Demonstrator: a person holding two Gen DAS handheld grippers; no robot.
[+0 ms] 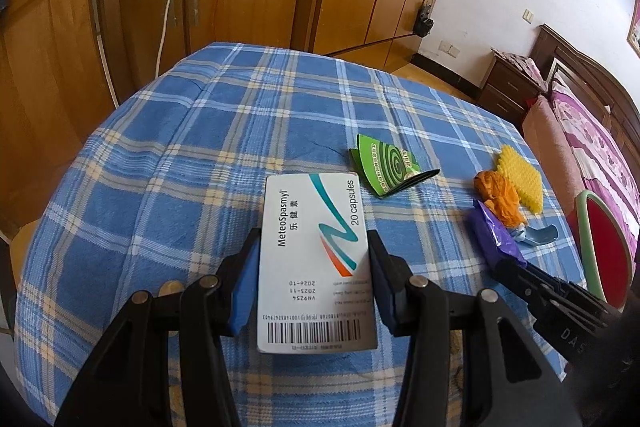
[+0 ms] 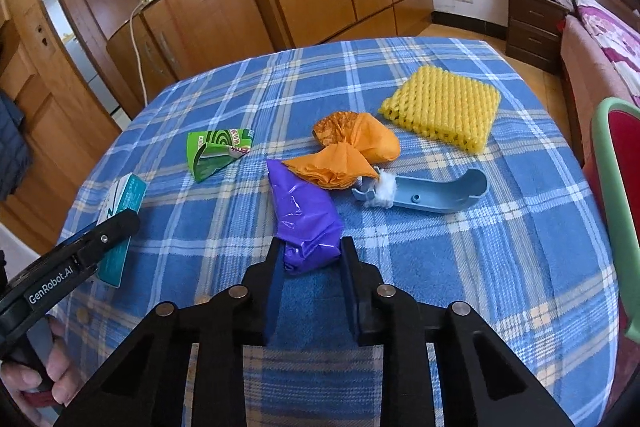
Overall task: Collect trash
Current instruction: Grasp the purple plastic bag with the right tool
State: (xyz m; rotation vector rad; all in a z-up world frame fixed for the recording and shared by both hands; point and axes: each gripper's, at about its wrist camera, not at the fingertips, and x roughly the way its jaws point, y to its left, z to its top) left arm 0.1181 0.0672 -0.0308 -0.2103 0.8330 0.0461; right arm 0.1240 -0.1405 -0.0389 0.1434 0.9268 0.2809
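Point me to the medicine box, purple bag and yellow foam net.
medicine box (image 1: 316, 259), left wrist view, middle of its white printed face.
purple bag (image 2: 304, 215), right wrist view, centre of the crumpled plastic.
yellow foam net (image 2: 442, 105), right wrist view, middle of the mesh.

Item count on the table (image 2: 500, 267):
- medicine box (image 1: 316, 259): one
- green wrapper (image 2: 218, 151): one
- purple plastic bag (image 2: 306, 223): one
- orange paper pieces (image 2: 352, 151): two, touching
- yellow foam net (image 2: 444, 107): one
- blue plastic part (image 2: 436, 193): one
- white wad (image 2: 385, 190): one
- grippers: two, left gripper (image 1: 312, 267) and right gripper (image 2: 310, 259)
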